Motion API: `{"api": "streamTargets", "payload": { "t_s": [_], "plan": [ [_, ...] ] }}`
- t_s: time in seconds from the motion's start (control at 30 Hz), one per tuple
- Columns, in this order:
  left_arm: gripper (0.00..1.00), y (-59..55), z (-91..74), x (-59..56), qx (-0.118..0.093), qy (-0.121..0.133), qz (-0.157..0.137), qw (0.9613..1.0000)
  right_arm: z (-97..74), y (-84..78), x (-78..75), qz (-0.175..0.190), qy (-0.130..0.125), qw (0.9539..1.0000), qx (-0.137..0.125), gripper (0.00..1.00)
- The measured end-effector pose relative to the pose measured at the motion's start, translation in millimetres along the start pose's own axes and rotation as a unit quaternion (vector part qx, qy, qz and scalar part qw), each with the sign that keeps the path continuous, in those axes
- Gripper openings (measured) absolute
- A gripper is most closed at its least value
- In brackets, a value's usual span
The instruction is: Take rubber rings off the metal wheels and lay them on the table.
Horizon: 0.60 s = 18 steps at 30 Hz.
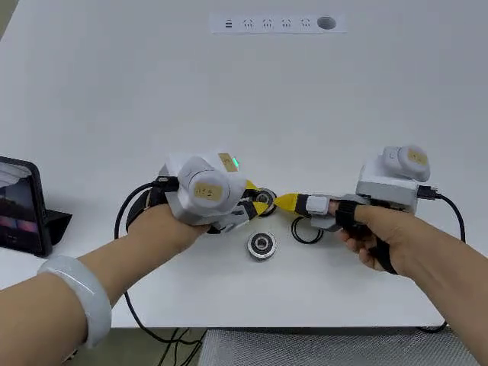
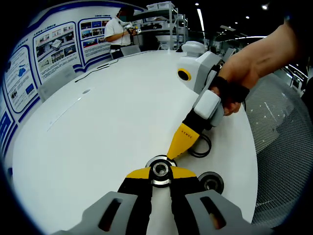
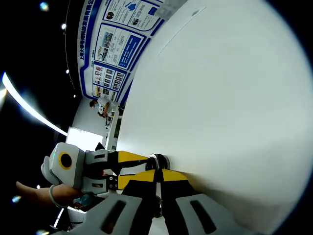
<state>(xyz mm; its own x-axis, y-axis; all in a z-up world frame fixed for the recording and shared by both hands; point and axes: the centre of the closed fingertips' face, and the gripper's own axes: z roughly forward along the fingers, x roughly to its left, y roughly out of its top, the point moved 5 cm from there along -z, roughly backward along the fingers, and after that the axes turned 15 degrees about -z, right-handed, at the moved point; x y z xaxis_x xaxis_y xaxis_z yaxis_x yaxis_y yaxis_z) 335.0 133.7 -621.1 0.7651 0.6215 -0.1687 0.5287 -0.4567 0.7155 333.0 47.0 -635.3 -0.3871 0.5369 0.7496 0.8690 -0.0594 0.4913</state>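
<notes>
- your left gripper is clamping its yellow-tipped tongs on the held wheel, one tip on each side of the shiny metal hub, just above the table.
- the held wheel is showing a silver centre with a dark band around its rim.
- your right gripper is reaching in from the other side with its tongs pressed together, the tip touching the rim of the held wheel; i cannot tell whether any rubber is caught between them.
- a loose rubber ring is lying flat on the table just under your right gripper, thin and black.
- a second wheel is sitting on the table near you, just beside that ring and apart from both grippers, with its dark rim on.
- the table is white and matte, with a power strip at its far edge and a tablet propped at the left edge.
- behind the table, blue-framed posters are lining the wall, a person is standing near shelving, and ceiling lights are glowing overhead.
</notes>
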Motion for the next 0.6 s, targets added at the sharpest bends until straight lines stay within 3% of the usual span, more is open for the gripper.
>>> {"api": "streamTargets", "payload": {
  "t_s": [0.6],
  "plan": [
    [0.13, -0.3, -0.1, 0.4, 0.003, -0.001, 0.0, 1.0, -0.8, 2.2, 3.0, -0.012, 0.001, 0.9999, 0.001, 0.02]
  ]
}}
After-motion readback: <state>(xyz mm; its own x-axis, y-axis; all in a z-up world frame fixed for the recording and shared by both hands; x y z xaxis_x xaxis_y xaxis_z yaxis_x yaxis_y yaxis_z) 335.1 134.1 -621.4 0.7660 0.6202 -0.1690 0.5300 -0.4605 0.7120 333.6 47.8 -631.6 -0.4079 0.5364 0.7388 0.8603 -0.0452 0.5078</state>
